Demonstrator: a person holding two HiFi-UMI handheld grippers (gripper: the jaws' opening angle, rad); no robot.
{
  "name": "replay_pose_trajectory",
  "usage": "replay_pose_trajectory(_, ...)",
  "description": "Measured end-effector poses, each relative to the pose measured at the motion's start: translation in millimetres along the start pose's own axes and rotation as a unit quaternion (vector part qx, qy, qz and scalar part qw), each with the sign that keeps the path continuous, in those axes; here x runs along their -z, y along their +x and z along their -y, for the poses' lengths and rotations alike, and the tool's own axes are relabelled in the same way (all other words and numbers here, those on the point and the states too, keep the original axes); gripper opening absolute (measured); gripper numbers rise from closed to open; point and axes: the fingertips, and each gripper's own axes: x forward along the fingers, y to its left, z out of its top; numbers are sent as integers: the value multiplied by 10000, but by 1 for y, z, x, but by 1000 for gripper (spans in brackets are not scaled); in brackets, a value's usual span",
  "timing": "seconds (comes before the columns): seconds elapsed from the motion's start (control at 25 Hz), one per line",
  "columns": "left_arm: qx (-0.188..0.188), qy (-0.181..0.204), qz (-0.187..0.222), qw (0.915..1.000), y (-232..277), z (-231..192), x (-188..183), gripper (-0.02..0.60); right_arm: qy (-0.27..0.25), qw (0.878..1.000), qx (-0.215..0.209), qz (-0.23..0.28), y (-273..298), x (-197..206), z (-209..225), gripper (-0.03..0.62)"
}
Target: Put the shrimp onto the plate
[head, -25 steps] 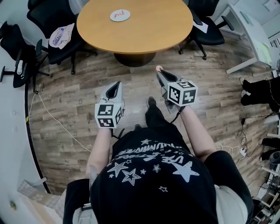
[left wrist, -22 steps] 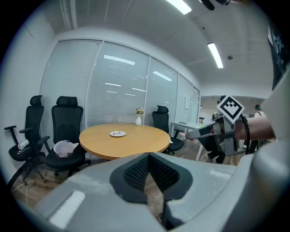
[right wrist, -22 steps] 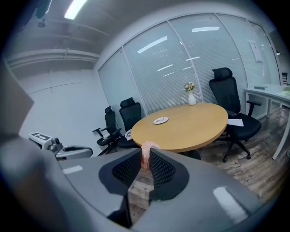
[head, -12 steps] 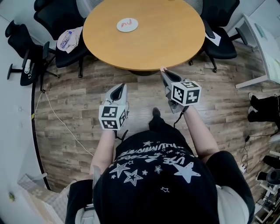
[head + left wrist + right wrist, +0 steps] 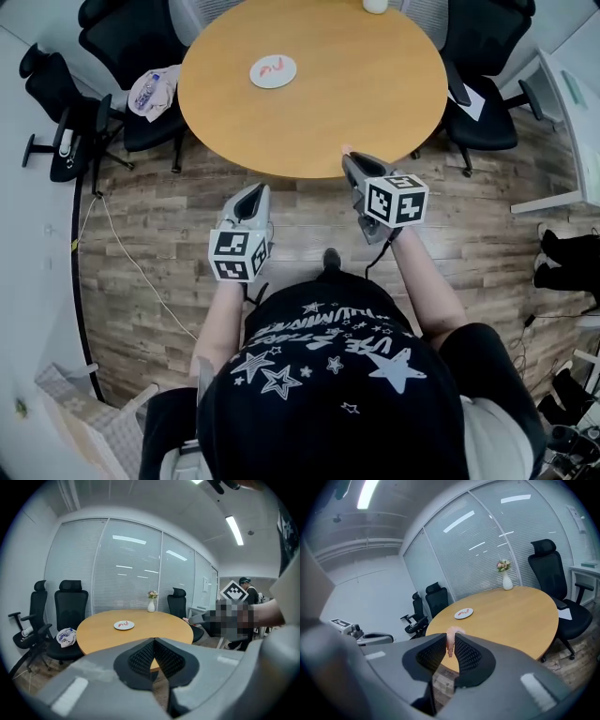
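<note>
Right gripper [image 5: 346, 153] pinches a shrimp [image 5: 450, 641] at the round table's [image 5: 375, 94] edge. Left gripper [image 5: 251, 190] is closed and empty; the plate [image 5: 273, 71] lies well beyond.

Bright, even light from ceiling strips [image 5: 234, 529]; fisheye edges bend and darken; near fingers [image 5: 140, 660] blur.

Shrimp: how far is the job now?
Done: the right gripper is shut on a shrimp. In hand: it hangs at the table's near edge. Left: reaching the plate across the table and setting the shrimp down. The left gripper is shut, empty.
</note>
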Motion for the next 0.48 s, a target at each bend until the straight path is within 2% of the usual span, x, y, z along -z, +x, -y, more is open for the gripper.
replay_pose_trajectory(0.28,-139,-111,-6,9998,34,9,-11,2,-86,9996,-251,-78,16,-18,28,57)
replay_pose_trajectory(0.48,-245,-222,-27,9994,40,5,-11,2,-92,9992,-347,-147,26,-20,34,57)
